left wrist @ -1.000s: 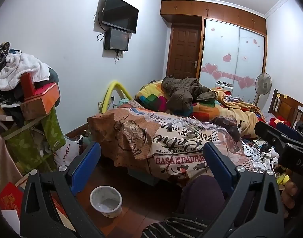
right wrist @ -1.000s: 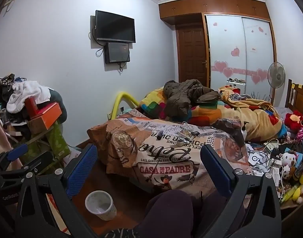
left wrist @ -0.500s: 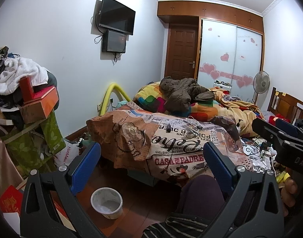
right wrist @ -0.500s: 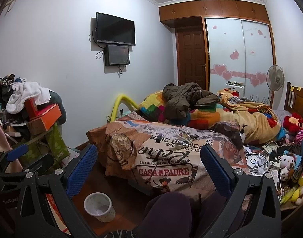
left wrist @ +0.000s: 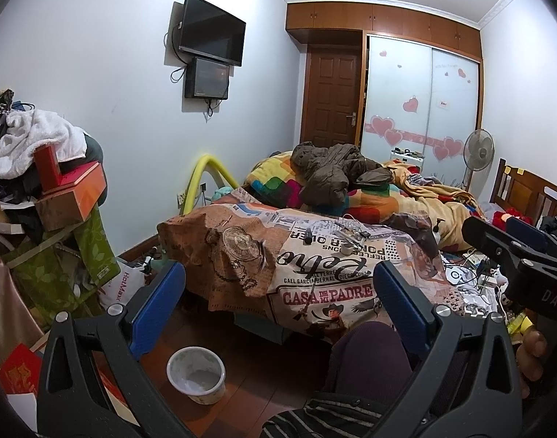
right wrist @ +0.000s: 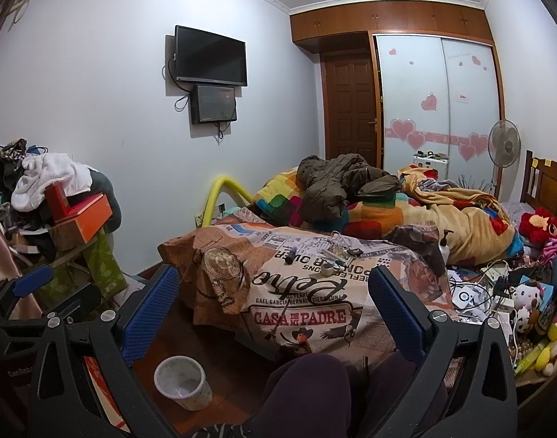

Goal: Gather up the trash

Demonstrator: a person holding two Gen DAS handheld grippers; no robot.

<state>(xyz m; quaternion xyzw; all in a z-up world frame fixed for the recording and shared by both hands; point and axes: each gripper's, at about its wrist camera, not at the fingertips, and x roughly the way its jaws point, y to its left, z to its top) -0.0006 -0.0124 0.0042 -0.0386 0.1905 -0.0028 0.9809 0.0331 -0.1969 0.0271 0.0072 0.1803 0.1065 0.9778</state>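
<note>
A big bed (left wrist: 314, 255) filled the room. Both claws, left (left wrist: 278, 310) and right (right wrist: 271, 310), were spread wide and empty. Small bits of trash (right wrist: 336, 255) lay on the bed; they looked light, so pinch each by its middle.

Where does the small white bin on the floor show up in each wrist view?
Left wrist: the white bin sits low and left of centre, on the floor just inside the left claw's left finger.
Right wrist: the bin sits lower left, beside that claw's left finger.
Shared landmark: the wall TV, upper left of centre.
</note>
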